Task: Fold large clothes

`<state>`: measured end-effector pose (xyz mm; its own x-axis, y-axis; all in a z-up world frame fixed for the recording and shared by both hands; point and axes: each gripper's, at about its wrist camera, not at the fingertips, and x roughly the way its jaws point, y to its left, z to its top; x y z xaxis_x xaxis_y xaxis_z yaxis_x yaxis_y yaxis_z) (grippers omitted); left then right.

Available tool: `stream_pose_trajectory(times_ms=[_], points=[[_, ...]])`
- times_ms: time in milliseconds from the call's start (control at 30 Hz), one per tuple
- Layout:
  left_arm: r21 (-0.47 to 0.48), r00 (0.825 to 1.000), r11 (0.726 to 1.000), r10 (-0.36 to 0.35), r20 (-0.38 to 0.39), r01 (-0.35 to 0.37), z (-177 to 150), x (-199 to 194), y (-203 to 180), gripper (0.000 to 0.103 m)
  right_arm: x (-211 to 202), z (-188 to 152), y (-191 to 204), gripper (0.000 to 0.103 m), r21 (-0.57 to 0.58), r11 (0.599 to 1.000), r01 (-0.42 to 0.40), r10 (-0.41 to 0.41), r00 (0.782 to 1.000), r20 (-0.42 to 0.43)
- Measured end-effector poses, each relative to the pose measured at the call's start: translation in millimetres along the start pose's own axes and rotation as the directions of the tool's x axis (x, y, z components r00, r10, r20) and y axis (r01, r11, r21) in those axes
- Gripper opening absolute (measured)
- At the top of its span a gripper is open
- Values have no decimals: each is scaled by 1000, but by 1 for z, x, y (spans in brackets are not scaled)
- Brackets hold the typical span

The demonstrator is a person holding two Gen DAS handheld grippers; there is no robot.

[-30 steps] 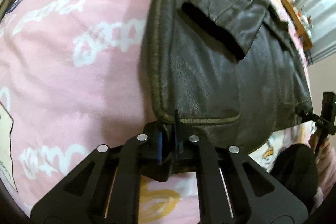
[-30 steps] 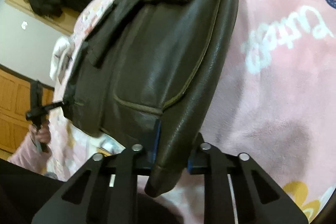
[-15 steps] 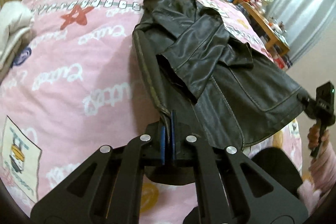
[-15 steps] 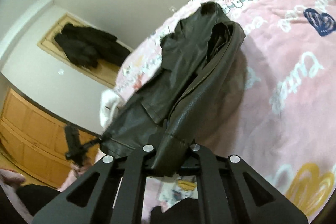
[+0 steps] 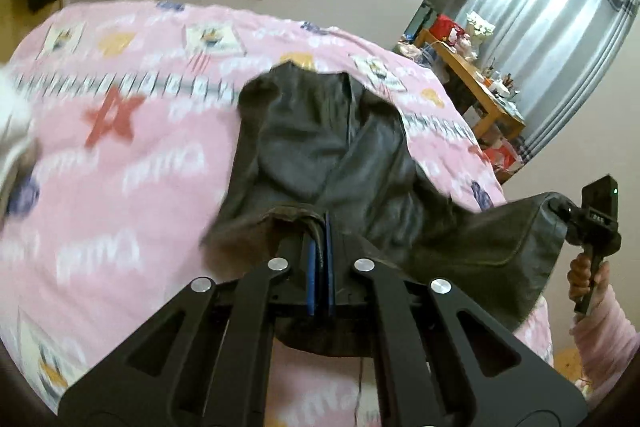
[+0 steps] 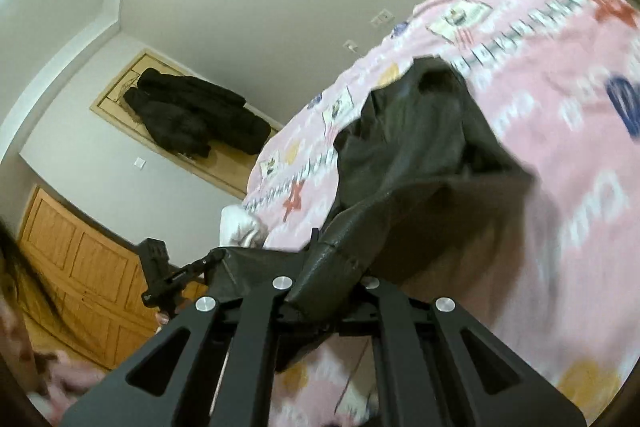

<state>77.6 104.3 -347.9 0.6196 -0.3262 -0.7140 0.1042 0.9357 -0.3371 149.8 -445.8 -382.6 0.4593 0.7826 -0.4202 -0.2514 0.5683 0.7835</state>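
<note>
A dark brown leather jacket (image 5: 320,131) lies on the pink printed bedspread (image 5: 120,167), its collar end far from me and its hem end raised. My left gripper (image 5: 320,223) is shut on one hem corner, which sits between the blue pads (image 5: 311,267). The right gripper (image 5: 560,211), held by a hand (image 5: 580,275), pinches the other corner, and the hem stretches taut between the two. In the right wrist view my right gripper (image 6: 332,259) is shut on a thick fold of the jacket (image 6: 420,131), which hides its pads. The left gripper (image 6: 212,259) shows there at the left.
A white cloth (image 5: 12,131) lies at the bed's left side. A cluttered wooden table (image 5: 480,83) and striped curtains (image 5: 560,7) stand beyond the bed on the right. Dark coats (image 6: 192,119) hang on the wall above a wooden door (image 6: 80,267).
Both grippers have risen and carried the jacket's hem up off the bedspread. The jacket's lower part now hangs between them, and the walls have come into view.
</note>
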Motion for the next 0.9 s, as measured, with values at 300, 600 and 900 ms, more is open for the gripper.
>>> stream_pose_trajectory(times_ms=[300, 600, 900], points=[[-5, 944, 947, 319, -87, -321, 207, 193, 40, 4, 152, 234, -80, 5, 108, 979, 171, -169, 985, -24], [-45, 747, 791, 556, -364, -610, 238, 351, 72, 11, 302, 318, -216, 40, 391, 856, 340, -278, 938, -207], [-40, 763, 836, 479, -433, -548, 272, 290, 29, 25, 241, 335, -174, 69, 307, 927, 214, -191, 976, -105]])
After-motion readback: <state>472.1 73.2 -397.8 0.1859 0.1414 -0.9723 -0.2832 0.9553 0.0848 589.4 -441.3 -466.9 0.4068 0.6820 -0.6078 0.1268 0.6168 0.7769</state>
